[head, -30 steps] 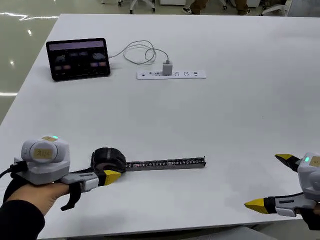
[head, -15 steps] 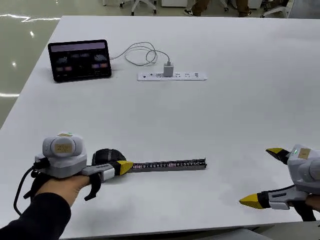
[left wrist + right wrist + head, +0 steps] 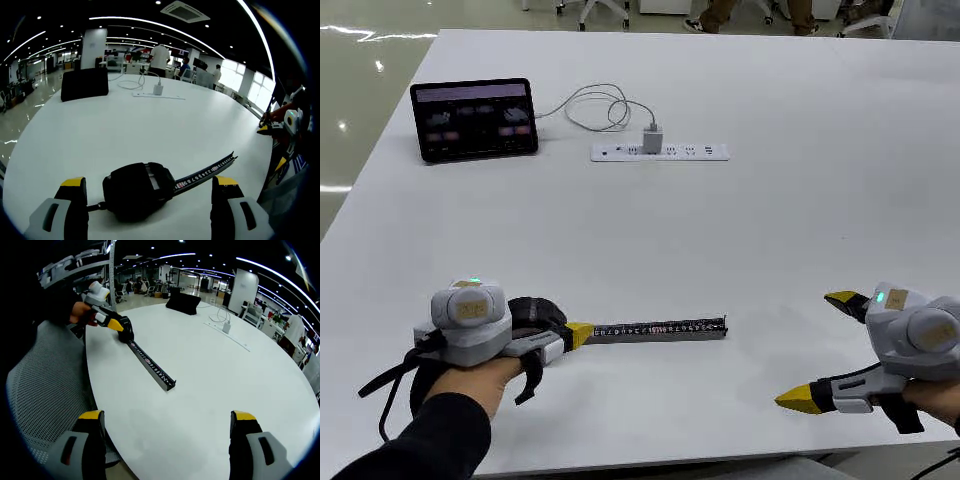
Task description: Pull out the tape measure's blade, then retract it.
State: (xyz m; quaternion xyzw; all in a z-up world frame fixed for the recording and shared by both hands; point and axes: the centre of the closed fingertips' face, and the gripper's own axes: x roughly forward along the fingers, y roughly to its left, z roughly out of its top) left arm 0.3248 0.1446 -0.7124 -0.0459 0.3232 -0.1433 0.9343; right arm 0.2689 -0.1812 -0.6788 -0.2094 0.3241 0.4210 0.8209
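Near the front edge of the smooth white bench [image 3: 720, 230], a rounded, matte-black tape measure case [image 3: 535, 312], lying flat between the yellow-tipped jaws of the left gripper [image 3: 149, 182]. Spread wide to either side of the case, with gaps visible in the left gripper view. From the case, a thin flat blade [image 3: 655, 328] with fine printed marks, stretched straight along the bench to a small end hook. Well to the right, the grey-bodied right gripper [image 3: 817, 350], likewise splayed wide, holding nothing. Farther back, a dark glossy tablet [image 3: 473, 118] and a long white power strip [image 3: 660, 152] with a looped cable [image 3: 595, 105].
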